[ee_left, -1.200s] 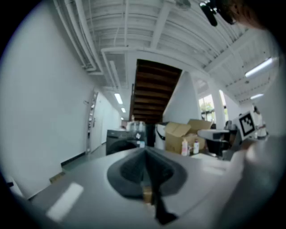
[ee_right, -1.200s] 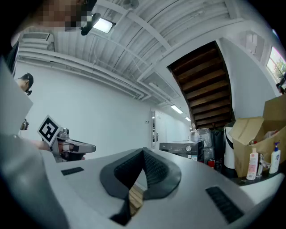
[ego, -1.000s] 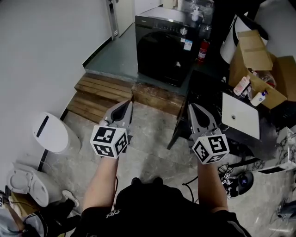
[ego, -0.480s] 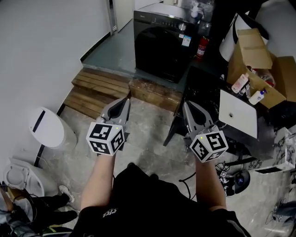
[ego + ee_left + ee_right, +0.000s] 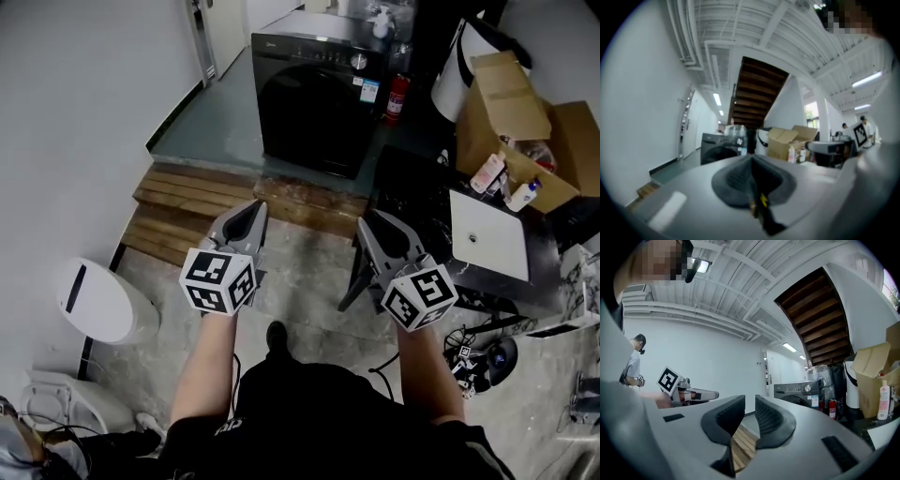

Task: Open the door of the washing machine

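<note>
Black front-loading washing machine, door shut, stands beyond the wooden plank step. Well short of it, the left gripper holds its jaws together, empty. On the right gripper, the jaws have just been opening, nothing between.

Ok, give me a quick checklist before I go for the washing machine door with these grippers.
1. Washing machine door closed, waiting to be opened: ok.
2. Right gripper open, nothing between its jaws, which have just been opening: ok.
3. Left gripper empty: ok, jaws shut.
4. Door within reach: not ok, the machine stands beyond the wooden steps.
5. Door handle located: cannot tell, the front is uniformly dark.
</note>
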A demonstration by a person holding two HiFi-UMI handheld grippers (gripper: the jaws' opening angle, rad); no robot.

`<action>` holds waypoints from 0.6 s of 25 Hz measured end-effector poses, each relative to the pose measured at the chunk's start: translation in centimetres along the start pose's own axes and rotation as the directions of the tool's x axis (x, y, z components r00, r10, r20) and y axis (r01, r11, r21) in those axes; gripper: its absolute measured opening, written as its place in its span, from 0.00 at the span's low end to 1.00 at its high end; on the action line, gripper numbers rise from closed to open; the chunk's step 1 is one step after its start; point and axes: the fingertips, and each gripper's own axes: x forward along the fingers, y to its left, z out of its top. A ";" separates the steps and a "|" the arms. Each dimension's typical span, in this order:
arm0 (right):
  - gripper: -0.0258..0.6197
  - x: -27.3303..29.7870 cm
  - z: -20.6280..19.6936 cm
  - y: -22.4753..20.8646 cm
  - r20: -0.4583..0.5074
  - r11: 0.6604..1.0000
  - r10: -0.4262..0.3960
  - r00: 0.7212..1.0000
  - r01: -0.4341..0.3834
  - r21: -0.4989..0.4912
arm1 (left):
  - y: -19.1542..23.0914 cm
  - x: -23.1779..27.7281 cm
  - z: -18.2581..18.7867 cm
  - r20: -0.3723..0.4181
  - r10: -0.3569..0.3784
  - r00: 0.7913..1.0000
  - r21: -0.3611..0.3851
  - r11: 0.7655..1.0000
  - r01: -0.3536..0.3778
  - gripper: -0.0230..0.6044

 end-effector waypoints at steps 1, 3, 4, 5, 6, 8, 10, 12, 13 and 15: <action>0.13 1.2 0.1 -0.2 0.004 1.000 -0.007 1.000 0.007 -0.003 | 1.0 0.9 0.3 0.002 -0.015 1.000 0.007 1.000 0.015 0.05; 0.13 4.0 0.4 -0.4 0.009 1.000 -0.016 1.000 0.016 -0.012 | 3.1 2.3 1.2 0.010 -0.041 0.999 0.035 0.999 0.041 0.05; 0.13 5.6 0.4 -0.4 0.008 1.000 -0.018 1.000 0.018 -0.019 | 4.2 2.9 1.7 0.016 -0.051 0.999 0.050 0.997 0.050 0.05; 0.13 7.1 0.4 -0.3 0.005 0.999 -0.019 1.000 0.019 -0.026 | 5.4 3.3 2.1 0.021 -0.059 0.998 0.059 0.997 0.057 0.05; 0.13 8.5 0.3 -0.2 0.000 0.999 -0.020 1.000 0.020 -0.030 | 6.6 3.8 2.4 0.023 -0.065 0.998 0.060 0.996 0.064 0.05; 0.13 11.2 -0.1 0.1 -0.010 0.999 -0.023 1.000 0.023 -0.030 | 9.1 4.6 2.5 0.020 -0.079 0.997 0.051 0.996 0.078 0.05; 0.13 13.7 -0.6 0.5 -0.022 0.999 -0.027 0.999 0.026 -0.027 | 11.5 5.3 2.2 0.011 -0.090 0.996 0.045 0.995 0.089 0.05; 0.13 15.6 -1.3 0.9 -0.035 0.999 -0.032 0.999 0.031 -0.017 | 13.7 5.8 1.7 0.001 -0.094 0.996 0.038 0.995 0.094 0.05; 0.12 16.4 -1.8 1.0 -0.045 0.999 -0.035 0.998 0.035 -0.011 | 14.8 6.1 1.4 -0.003 -0.093 0.996 0.030 0.995 0.093 0.05; 0.12 17.6 -2.8 1.0 -0.076 0.999 -0.037 0.996 0.037 0.000 | 16.5 7.0 0.9 -0.011 -0.088 0.996 0.003 0.996 0.088 0.05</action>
